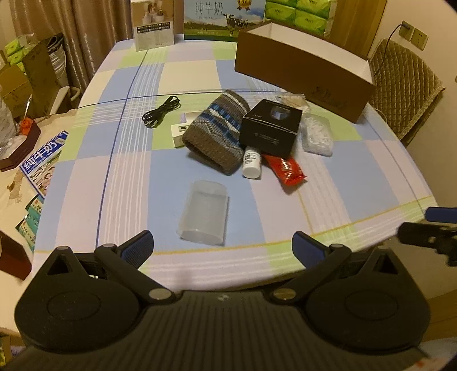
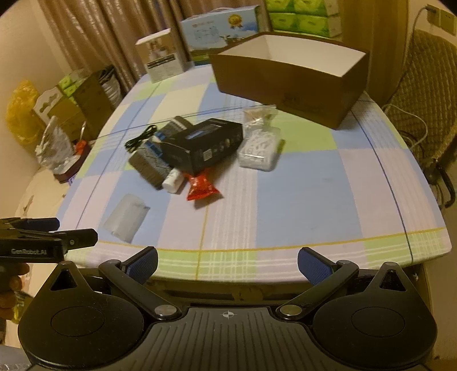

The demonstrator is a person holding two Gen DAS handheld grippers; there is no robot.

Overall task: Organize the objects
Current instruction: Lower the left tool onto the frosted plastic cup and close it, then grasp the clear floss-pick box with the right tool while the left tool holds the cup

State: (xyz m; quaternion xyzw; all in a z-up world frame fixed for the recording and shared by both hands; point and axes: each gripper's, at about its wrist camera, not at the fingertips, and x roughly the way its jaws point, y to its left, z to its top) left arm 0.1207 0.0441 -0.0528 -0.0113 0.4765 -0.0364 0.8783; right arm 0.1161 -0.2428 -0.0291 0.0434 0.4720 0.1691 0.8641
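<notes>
A loose pile lies mid-table: a grey-blue knitted hat (image 1: 217, 128) (image 2: 151, 162), a black carton (image 1: 271, 125) (image 2: 208, 145), a white bottle (image 1: 252, 162) (image 2: 174, 181), a red packet (image 1: 285, 168) (image 2: 201, 185), a bag of white bits (image 1: 317, 134) (image 2: 260, 148) and a black cable (image 1: 161, 111) (image 2: 140, 139). Nearer the front lies a clear plastic case (image 1: 204, 212) (image 2: 127, 218). My left gripper (image 1: 222, 247) (image 2: 65, 229) hangs open just short of that case. My right gripper (image 2: 227, 264) (image 1: 422, 224) stands open at the table's front edge, holding nothing.
An open brown cardboard box (image 1: 302, 68) (image 2: 291, 82) stands at the back right of the checked tablecloth (image 1: 128, 177). A white charger (image 1: 180, 131) sits beside the hat. Cartons (image 1: 152, 22) line the far edge, and a padded chair (image 1: 405, 85) is at the right.
</notes>
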